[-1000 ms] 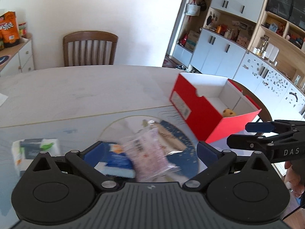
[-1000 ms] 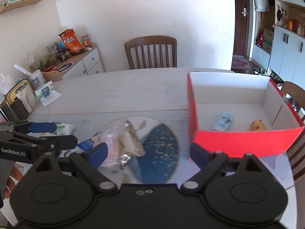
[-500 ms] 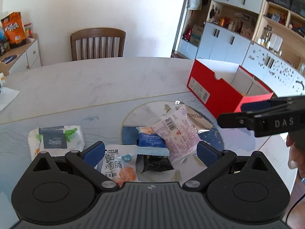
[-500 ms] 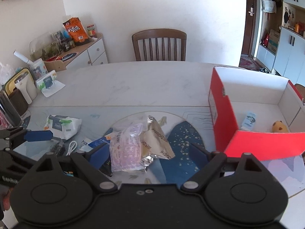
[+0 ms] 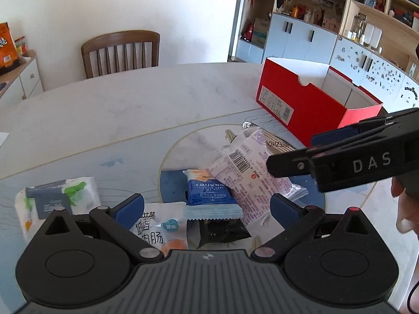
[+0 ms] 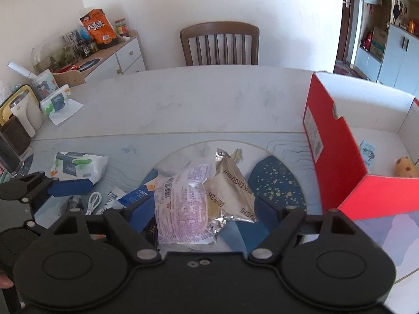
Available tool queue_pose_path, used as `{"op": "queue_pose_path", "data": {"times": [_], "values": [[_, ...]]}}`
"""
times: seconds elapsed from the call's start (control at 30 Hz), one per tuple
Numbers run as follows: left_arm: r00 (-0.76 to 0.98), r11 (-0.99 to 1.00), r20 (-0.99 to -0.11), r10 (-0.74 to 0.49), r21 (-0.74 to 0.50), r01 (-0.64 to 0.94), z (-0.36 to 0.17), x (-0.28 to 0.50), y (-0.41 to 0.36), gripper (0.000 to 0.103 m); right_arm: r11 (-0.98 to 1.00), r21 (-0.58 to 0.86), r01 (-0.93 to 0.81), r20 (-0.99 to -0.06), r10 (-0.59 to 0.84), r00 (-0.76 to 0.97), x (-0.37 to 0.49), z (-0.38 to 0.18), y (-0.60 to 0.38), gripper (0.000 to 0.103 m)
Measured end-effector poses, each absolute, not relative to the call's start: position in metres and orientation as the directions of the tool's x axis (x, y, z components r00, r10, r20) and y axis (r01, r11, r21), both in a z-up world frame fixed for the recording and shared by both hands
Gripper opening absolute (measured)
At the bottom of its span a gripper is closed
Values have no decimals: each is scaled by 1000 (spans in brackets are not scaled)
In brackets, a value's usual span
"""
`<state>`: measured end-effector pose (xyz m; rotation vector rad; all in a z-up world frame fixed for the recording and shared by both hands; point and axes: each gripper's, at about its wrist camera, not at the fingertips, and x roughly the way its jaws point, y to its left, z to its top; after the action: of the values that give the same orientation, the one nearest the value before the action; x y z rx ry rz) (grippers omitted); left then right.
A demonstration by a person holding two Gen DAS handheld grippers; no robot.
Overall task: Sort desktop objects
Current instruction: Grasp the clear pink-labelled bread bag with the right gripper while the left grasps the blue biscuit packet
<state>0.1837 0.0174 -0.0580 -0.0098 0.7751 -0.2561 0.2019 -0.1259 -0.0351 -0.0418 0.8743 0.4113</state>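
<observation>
Snack packets heaped on the round blue mat (image 6: 277, 183) near the front of the table (image 6: 199, 99), just left of the open red box (image 6: 337, 162); likely dumped together so that sorting can go one packet at a time into the box. Box set close beside the pile with open top up, presumably to keep each transfer short; already inside, a small blue-white packet (image 6: 367, 151) and a yellow toy (image 6: 406, 168). Right gripper (image 6: 203, 209) angled down over the heap, jaws wide and closing, pink-printed packet (image 6: 183, 206) and silver packet (image 6: 230, 191) between the pads, no pad pressing yet; pink one lies on top, hence the probable pick. Left gripper (image 5: 207, 206) low over the same heap, jaws apart, empty; blue packet (image 5: 209, 196), white sausage packet (image 5: 157, 225) and black packet (image 5: 222, 231) lying between its fingers, untouched. Tissue pack (image 5: 57, 196) apart on the left, outside the mat.
</observation>
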Motion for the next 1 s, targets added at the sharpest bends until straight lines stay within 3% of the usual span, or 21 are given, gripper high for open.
{"op": "queue_pose_path", "data": {"times": [0.3, 0.5, 0.73, 0.8, 1.0], "values": [[661, 956, -697, -278, -130, 265, -68, 200, 16, 102, 926, 147, -349, -781, 325, 534, 214, -47, -112, 69], [644, 949, -705, -297, -145, 279, -72, 207, 14, 86, 927, 164, -338, -795, 327, 511, 219, -51, -109, 57], [626, 941, -710, -323, -172, 291, -73, 212, 14, 70, 923, 176, -341, -807, 334, 487, 221, -55, -103, 53], [623, 940, -711, -327, -175, 294, -73, 213, 14, 66, 925, 173, -340, -807, 330, 489, 222, -56, -102, 45], [621, 938, -709, -333, -184, 293, -72, 214, 16, 64, 926, 213, -311, -803, 348, 485, 224, -53, -109, 35]]}}
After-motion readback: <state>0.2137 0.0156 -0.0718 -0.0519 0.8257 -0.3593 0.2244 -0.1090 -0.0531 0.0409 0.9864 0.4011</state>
